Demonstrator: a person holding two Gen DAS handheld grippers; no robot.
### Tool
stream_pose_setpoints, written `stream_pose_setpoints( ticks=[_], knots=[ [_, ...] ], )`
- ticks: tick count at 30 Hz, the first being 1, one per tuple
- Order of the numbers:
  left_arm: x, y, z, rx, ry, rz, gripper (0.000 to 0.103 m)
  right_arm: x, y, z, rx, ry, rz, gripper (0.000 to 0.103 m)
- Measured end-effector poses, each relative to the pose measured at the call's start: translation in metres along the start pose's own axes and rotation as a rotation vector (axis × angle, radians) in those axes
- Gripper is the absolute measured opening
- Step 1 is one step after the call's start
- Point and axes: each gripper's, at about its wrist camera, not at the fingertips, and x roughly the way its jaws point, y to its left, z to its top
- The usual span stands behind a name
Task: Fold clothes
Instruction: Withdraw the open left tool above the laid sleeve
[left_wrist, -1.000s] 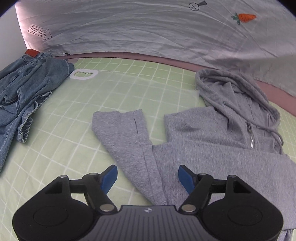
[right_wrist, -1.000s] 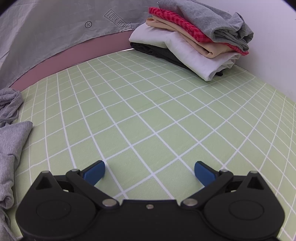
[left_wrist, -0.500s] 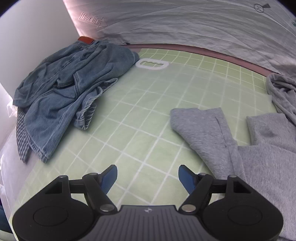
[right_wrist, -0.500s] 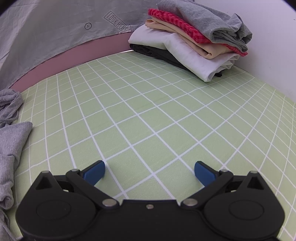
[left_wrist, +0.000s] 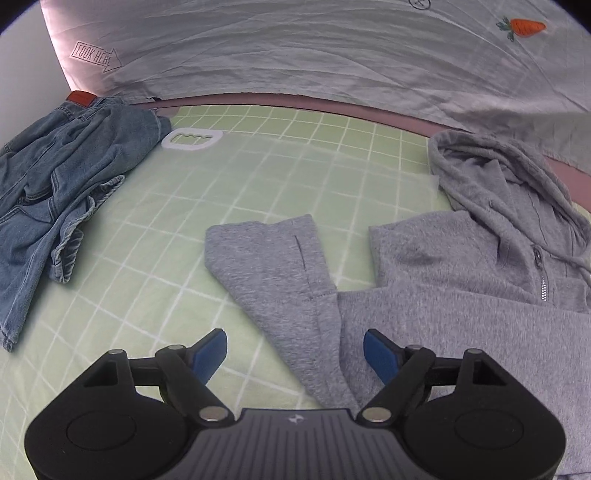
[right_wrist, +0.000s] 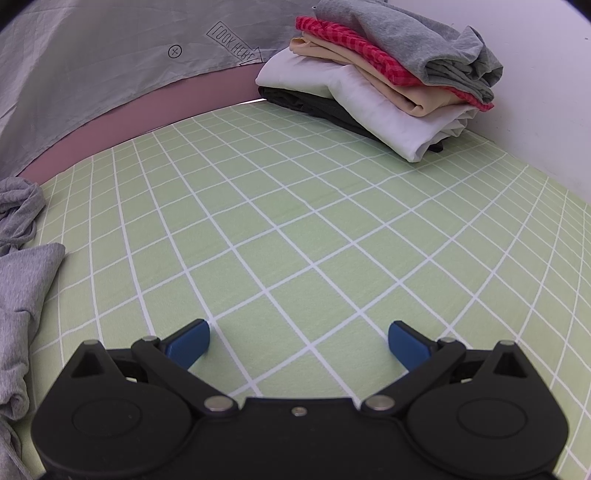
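1. Over the green grid sheet (left_wrist: 258, 177), L gripper (left_wrist: 295, 349) hung w/ jaws opening, a hoodie (left_wrist: 461, 295) sleeve under them, not pinched.
2. R gripper (right_wrist: 299, 345) stood wide apart over bare sheet, nothing held.
3. Jeans (left_wrist: 55, 184) lay far left; folded stack (right_wrist: 388, 85) at far corner.

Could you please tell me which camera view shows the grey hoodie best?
The left wrist view: the grey hoodie lies spread there, with hood, zipper and one sleeve visible. The right wrist view catches only a strip of its grey fabric at the left edge.
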Motion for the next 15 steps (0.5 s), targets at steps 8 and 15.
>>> stream_pose_setpoints(
  ticks=[8, 15],
  knots=[
    [0.014, 0.014, -0.006, -0.041, 0.042, 0.013, 0.097, 0.000, 0.001, 0.000, 0.001, 0.001, -0.001, 0.103],
    [0.022, 0.025, -0.006, -0.063, 0.048, 0.061, 0.098, 0.000, 0.002, 0.000, 0.003, 0.005, -0.004, 0.103]
  ],
)
